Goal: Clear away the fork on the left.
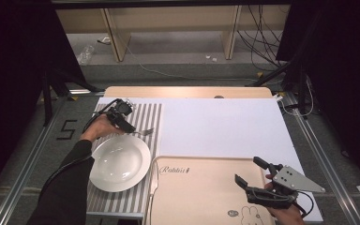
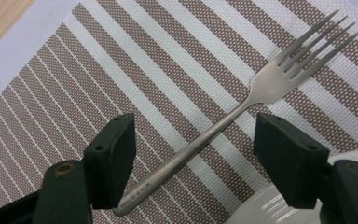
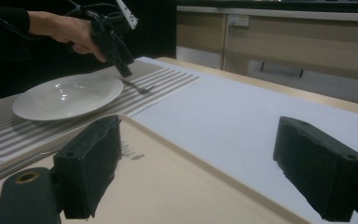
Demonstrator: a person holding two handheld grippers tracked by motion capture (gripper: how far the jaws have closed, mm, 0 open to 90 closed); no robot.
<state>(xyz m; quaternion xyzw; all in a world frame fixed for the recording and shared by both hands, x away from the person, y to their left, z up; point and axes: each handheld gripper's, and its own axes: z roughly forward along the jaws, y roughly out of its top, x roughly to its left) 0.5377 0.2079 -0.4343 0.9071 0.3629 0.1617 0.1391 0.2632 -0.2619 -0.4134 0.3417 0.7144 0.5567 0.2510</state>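
Nearest us, our right tool [image 1: 249, 176] hovers over the beige tray [image 1: 201, 197], jaws spread wide with nothing between them. Left of the tray, the white plate [image 1: 120, 162] sits on the striped placemat [image 1: 145, 117]. Just beyond the plate's far rim we hold our left tool [image 2: 195, 154] low over the fork [image 2: 223, 140], whose handle lies between the wide jaws, untouched. To the right, the white sheet [image 1: 225, 126] on the worktop [image 1: 187, 91] offers open room.

One fork [image 2: 223, 122]; one plate [image 1: 120, 162]; one striped placemat [image 1: 143, 117]; one tray [image 1: 201, 192].
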